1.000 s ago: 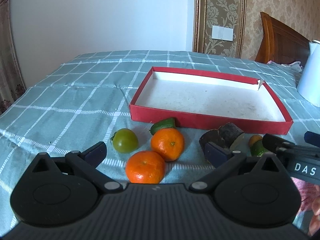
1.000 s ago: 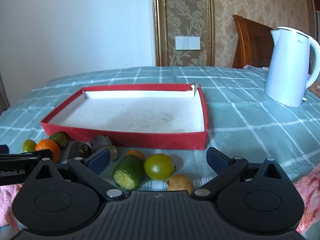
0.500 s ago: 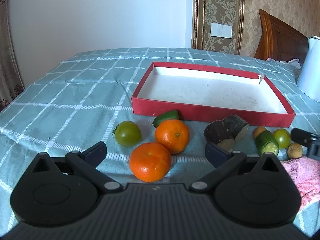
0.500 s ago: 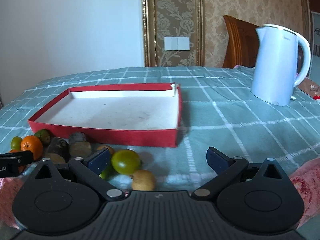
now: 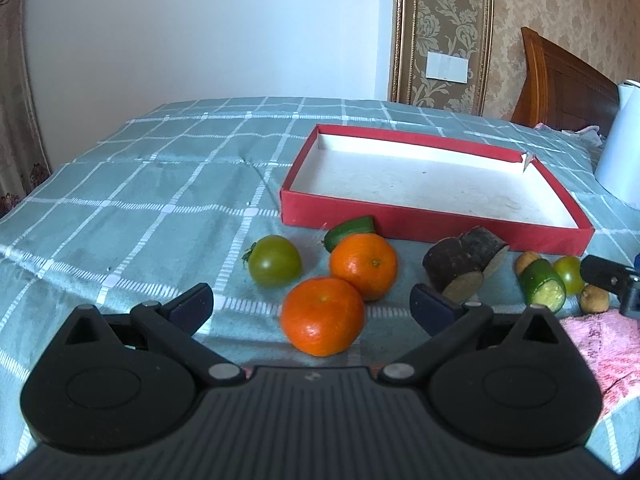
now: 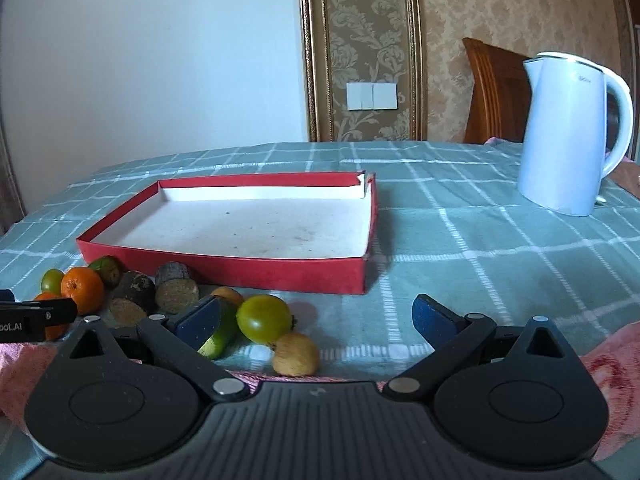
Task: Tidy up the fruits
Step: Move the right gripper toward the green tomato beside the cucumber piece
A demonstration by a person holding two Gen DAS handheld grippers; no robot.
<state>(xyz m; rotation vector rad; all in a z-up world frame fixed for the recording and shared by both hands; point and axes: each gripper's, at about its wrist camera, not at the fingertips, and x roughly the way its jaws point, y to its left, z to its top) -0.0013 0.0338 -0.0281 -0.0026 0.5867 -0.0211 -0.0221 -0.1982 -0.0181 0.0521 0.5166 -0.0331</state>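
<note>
An empty red tray (image 5: 432, 222) (image 6: 224, 266) lies on the checked cloth. In front of it sit two oranges (image 5: 323, 321) (image 5: 363, 265), a green tomato (image 5: 275, 265), a cucumber piece (image 5: 349, 227), two dark root chunks (image 5: 460, 272) (image 6: 176, 287), a cut cucumber (image 5: 543, 290), a second green tomato (image 6: 264, 319) and a small brown fruit (image 6: 296, 354). My left gripper (image 5: 312, 306) is open with the near orange between its fingers, untouched. My right gripper (image 6: 316, 318) is open above the green tomato and brown fruit.
A white kettle (image 6: 570, 136) stands at the back right of the table. A wooden chair back (image 6: 494, 88) rises behind it. Pink cloth (image 5: 596, 350) lies at the near edge. The other gripper's tip (image 5: 608, 276) shows at the right of the left wrist view.
The left gripper has pulled back and shifted left, so the oranges sit further right in its view. The right gripper has swung right, away from the left one. Both stayed open.
</note>
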